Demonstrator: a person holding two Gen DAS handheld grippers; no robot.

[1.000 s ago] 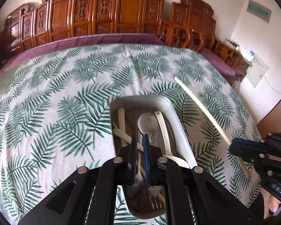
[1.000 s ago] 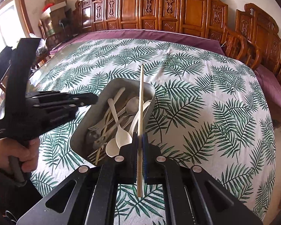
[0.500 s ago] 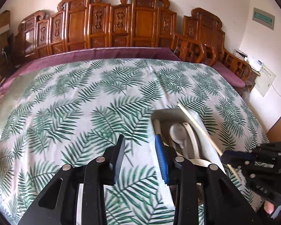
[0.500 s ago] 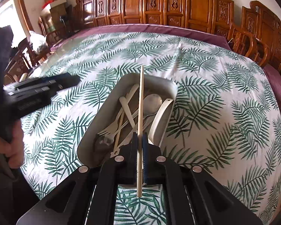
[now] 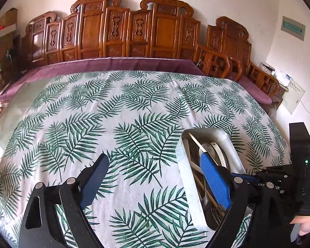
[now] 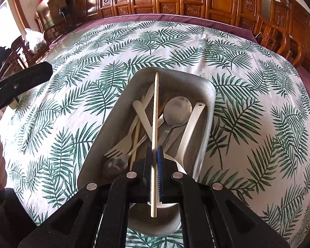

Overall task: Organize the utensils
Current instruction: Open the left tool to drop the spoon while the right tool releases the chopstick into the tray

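Observation:
A grey metal tray (image 6: 206,91) sits on the leaf-print tablecloth and holds several utensils: a metal spoon (image 6: 177,109), a pale plastic fork (image 6: 122,146), white spoons and chopsticks. My right gripper (image 6: 154,152) hovers over the tray's near end, shut on a cream chopstick (image 6: 155,107) that points along the tray. My left gripper (image 5: 155,177) is over bare cloth just left of the tray (image 5: 181,165). Its jaws are opening wide with nothing between them. The right finger (image 5: 215,181) overlaps the tray in the left wrist view.
Carved wooden chairs (image 5: 132,31) line the table's far edge behind a purple cloth strip (image 5: 113,65). A person's hand (image 5: 305,225) holds the right gripper at the lower right. The leaf-print cloth (image 5: 93,124) stretches far and left of the tray.
The left gripper slid left off the tray and went from shut to wide open. The right gripper, still holding the chopstick, came lower and over the tray.

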